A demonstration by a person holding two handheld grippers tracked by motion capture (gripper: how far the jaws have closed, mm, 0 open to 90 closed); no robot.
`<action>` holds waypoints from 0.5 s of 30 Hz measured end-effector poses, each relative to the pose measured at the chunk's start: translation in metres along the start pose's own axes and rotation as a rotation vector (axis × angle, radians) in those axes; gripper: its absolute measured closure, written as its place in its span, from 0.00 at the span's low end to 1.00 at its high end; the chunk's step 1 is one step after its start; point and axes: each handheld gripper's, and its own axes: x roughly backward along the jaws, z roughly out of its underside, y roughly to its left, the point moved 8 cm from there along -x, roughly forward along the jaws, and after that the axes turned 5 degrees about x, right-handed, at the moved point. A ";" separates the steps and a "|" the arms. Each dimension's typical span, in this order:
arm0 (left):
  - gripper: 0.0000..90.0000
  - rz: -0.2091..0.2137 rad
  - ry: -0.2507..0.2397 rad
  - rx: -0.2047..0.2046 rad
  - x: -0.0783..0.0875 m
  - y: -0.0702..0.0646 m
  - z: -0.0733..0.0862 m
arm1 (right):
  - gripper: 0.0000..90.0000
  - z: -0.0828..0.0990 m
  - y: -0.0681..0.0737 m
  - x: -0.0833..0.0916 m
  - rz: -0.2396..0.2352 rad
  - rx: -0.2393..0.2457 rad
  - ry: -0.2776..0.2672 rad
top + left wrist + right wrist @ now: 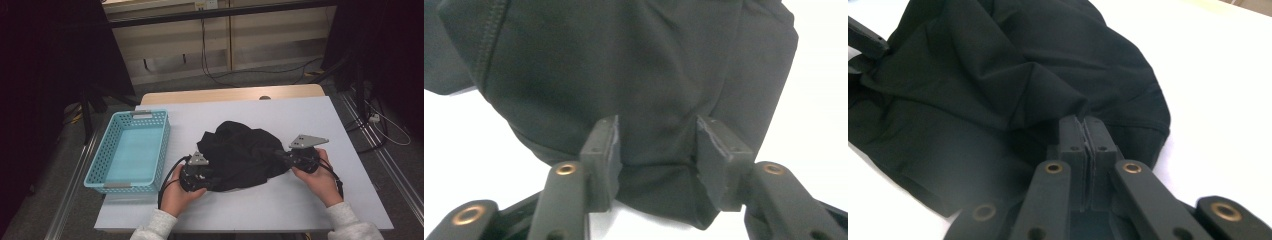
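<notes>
- Two handheld grippers working one crumpled black fabric garment [240,155], heaped mid-table on the pale sheet-covered table [300,210], just right of the turquoise perforated plastic basket [131,150].
- Right gripper [1083,125] pinched tight on a fold at the garment's right edge, pads pressed together with cloth caught at the tips; likely anchoring that side so the heap cannot slide.
- Left gripper [656,145] straddling the near-left edge of the cloth, jaws parted, fabric bulging between the pads [611,145] yet not visibly squeezed; not gripping for now.
- Seen from above, left gripper [197,175] low at the garment's front-left corner, right gripper [300,157] level with the opposite side; hands spaced to take the cloth at two ends.
- Basket empty, touching nothing, well placed as a probable destination.
- Probably lining up a second hold before spreading, folding or lifting.
- Risk worth watching: thick bunched layers slipping out of a shallow bite on the left.
</notes>
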 end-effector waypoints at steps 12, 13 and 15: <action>0.96 0.013 -0.078 0.089 0.023 0.007 -0.015 | 0.86 0.005 0.005 -0.001 0.010 0.039 0.010; 0.96 0.008 -0.088 0.098 0.026 0.009 -0.016 | 0.86 0.005 0.005 -0.001 0.010 0.039 0.010; 0.96 -0.001 -0.102 0.116 0.031 0.014 -0.017 | 0.83 0.006 0.005 -0.001 0.010 0.037 0.014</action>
